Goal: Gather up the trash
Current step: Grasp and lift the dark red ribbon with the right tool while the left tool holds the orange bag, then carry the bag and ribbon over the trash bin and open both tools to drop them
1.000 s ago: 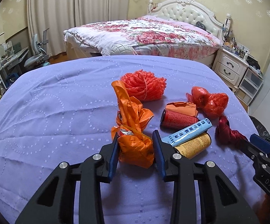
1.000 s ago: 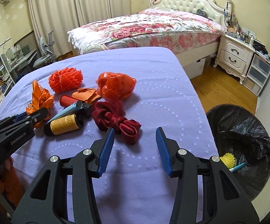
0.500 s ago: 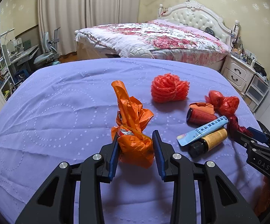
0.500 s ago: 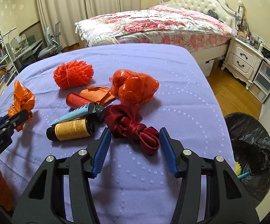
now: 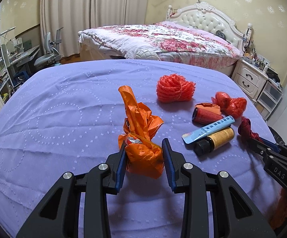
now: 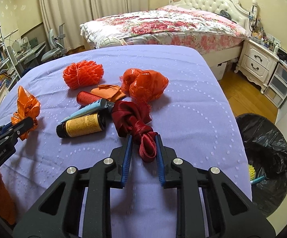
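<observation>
Dark red ribbon [image 6: 137, 127] lies pinched at its near end in the right gripper [image 6: 143, 150], whose jaws have just closed. Its long axis runs straight ahead, away from the gripper. The left gripper [image 5: 144, 154] clamps the orange plastic bag [image 5: 141, 138].

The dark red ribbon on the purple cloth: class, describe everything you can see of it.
The dark red ribbon is a shiny, satin-looking band knotted into a loose bundle with frayed edges. It lies on the purple cloth, its far end against the blue tube and near the red plastic bag. Its looped near end sits between the pads of the right gripper, which has just closed on it.
</observation>
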`<state>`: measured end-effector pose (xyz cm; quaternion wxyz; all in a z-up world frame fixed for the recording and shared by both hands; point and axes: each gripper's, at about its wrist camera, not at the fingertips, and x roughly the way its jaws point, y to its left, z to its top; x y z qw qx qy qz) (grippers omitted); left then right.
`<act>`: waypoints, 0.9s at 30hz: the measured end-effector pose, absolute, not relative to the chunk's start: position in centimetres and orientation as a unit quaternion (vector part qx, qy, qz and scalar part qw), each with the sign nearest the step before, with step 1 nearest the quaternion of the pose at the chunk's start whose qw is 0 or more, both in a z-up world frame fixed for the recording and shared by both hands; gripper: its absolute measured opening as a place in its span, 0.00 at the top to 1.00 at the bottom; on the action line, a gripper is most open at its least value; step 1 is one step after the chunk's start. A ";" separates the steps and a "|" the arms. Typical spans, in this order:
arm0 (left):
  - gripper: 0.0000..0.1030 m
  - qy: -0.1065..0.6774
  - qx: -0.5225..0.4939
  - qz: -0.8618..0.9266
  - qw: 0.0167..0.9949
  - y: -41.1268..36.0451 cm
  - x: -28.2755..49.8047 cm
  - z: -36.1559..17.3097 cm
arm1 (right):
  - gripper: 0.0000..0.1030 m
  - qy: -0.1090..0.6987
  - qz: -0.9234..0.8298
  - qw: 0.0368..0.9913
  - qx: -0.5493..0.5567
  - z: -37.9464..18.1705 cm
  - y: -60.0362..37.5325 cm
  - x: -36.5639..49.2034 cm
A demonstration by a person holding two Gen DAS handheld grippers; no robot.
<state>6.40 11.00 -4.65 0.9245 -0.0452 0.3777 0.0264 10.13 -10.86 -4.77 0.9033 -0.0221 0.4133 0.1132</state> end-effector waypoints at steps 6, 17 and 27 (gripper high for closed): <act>0.66 0.366 -0.041 0.010 0.930 9.8 5.2 -4.0 | 0.78 0.401 0.106 0.910 -0.016 -4.0 -12.0 8.1; 0.66 0.347 -0.025 -0.030 0.937 5.3 3.5 -2.9 | 0.78 0.386 0.069 0.920 0.001 -3.0 -16.0 5.5; 0.66 0.342 -0.004 -0.083 0.936 0.3 3.1 -2.6 | 0.78 0.376 0.019 0.926 0.023 -2.7 -21.1 4.0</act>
